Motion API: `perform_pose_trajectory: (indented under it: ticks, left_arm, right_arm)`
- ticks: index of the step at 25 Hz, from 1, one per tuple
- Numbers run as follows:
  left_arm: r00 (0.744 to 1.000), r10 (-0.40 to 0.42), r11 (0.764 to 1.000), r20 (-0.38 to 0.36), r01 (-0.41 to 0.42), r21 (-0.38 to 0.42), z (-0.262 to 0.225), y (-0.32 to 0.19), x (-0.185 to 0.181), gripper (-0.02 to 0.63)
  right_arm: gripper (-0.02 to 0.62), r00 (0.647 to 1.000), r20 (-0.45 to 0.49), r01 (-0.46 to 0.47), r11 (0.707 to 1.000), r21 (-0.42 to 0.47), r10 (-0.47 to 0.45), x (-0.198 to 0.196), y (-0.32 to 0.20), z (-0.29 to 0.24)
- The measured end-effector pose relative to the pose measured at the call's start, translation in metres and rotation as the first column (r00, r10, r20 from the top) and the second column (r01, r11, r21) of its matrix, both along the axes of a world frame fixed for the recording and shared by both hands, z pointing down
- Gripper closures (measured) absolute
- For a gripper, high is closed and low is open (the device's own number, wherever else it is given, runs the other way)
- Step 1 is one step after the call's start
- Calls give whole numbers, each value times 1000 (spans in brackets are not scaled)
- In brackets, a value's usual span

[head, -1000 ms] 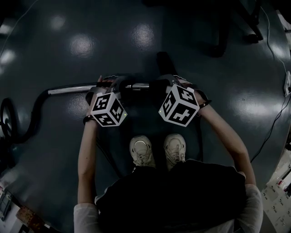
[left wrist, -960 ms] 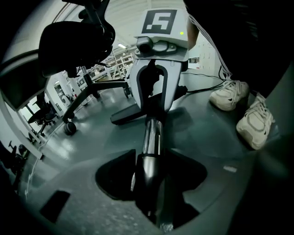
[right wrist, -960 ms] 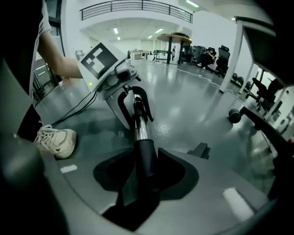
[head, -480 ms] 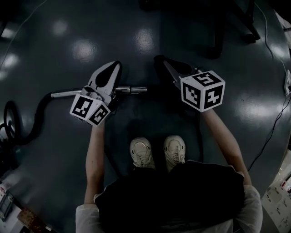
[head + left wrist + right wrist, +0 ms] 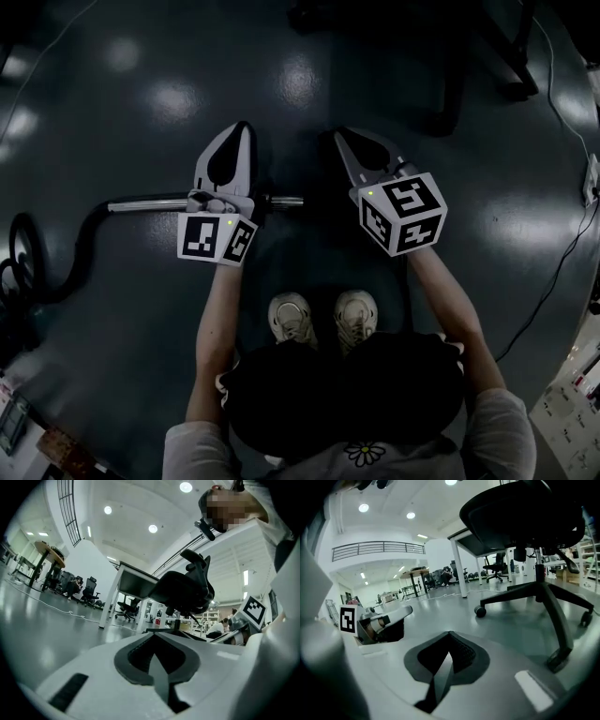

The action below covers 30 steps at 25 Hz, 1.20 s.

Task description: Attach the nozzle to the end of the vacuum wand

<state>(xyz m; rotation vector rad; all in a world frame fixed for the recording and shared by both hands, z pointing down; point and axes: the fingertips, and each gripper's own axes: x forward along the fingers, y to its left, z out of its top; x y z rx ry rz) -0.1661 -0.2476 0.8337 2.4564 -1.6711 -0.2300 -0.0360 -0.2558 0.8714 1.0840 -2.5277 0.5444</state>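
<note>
- Plainly, left gripper and right gripper show jaws together, empty — vacuum wand lies under the left jaws.
- Wand's end looks bare; next — open, fetch nozzle.

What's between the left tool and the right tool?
In the head view, the vacuum wand's end shows between left tool and right tool, on otherwise bare floor.

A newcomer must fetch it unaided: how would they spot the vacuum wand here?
On the dark glossy floor, look just ahead of the person's white sneakers. A thin silver metal tube lies there, running left to right. It is the only bright straight bar, with a black hose curling off its left end.
</note>
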Motion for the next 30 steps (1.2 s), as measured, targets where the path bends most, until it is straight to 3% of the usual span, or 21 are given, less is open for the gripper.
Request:
perform_pose_trajectory:
  ticks: [3, 7, 11, 15, 19, 22, 30]
  left_arm:
    - [999, -36, 999, -17, 36, -8, -63, -5, -14, 604]
    - [998, -55, 998, 29, 55, -9, -204, -9, -22, 604]
    - [996, -89, 996, 12, 89, -24, -373, 5, -19, 604]
    - [997, -68, 997, 41, 70, -36, -570, 35, 3, 604]
    - [995, -78, 997, 56, 77, 22, -724, 58, 18, 604]
    - [996, -83, 992, 39, 79, 94, -779, 75, 27, 604]
    - [995, -65, 978, 72, 50, 200, -830, 90, 46, 604]
  right_arm:
    - [588, 998, 43, -38, 999, -18, 39, -1, -11, -68]
    - [588, 998, 53, -43, 998, 41, 41, -15, -18, -215]
    - [588, 997, 76, -36, 999, 26, 34, -28, -1, -382]
    - [588, 996, 78, -47, 999, 2, 47, -22, 25, -573]
    - [588, 994, 79, -78, 996, 53, 74, -2, 44, -722]
    - [588, 988, 130, -91, 991, 100, 78, 11, 63, -775]
    - [589, 987, 158, -62, 970, 233, 25, 9, 90, -830]
